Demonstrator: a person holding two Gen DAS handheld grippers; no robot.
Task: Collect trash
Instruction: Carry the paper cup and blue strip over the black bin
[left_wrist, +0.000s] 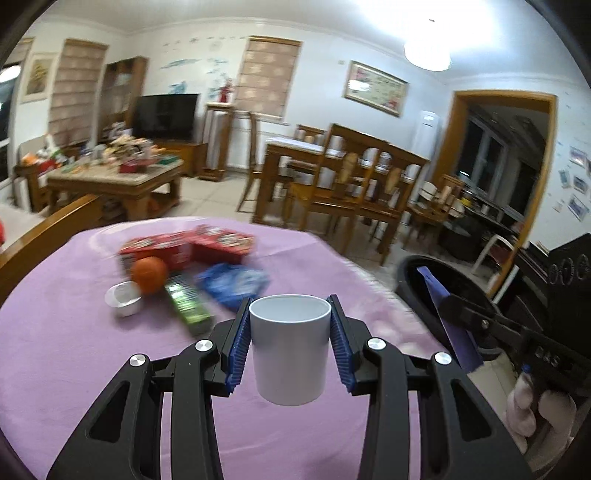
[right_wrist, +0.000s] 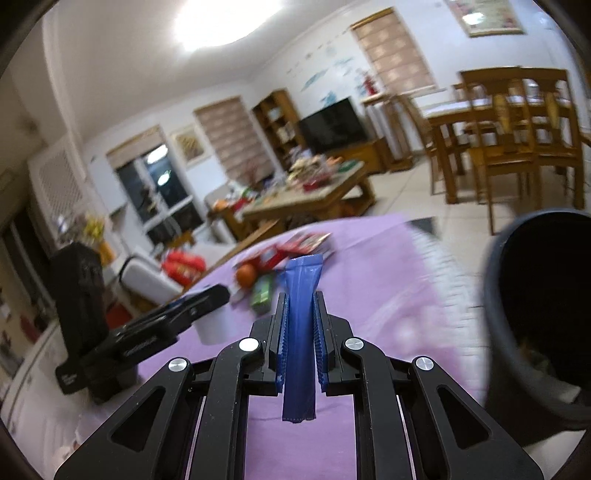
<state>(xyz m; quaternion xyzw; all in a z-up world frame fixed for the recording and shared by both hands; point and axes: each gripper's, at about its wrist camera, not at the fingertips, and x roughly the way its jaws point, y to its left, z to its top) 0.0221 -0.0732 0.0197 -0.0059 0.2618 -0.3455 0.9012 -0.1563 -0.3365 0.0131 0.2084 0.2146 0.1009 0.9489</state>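
The right gripper (right_wrist: 299, 343) is closed on a narrow blue sachet (right_wrist: 301, 332), whose long axis runs along the fingers, and the dark trash bin (right_wrist: 517, 332) stands just to its right, beside the purple table (right_wrist: 388, 288). The left gripper (left_wrist: 290, 332) is clamped on the sides of an upright white cup (left_wrist: 290, 343) above the table, and from it the bin (left_wrist: 417, 284) lies further right. The right hand seems nearer, so its sachet probably goes in first.

Orange (left_wrist: 149, 274) on purple tablecloth (left_wrist: 74, 350)
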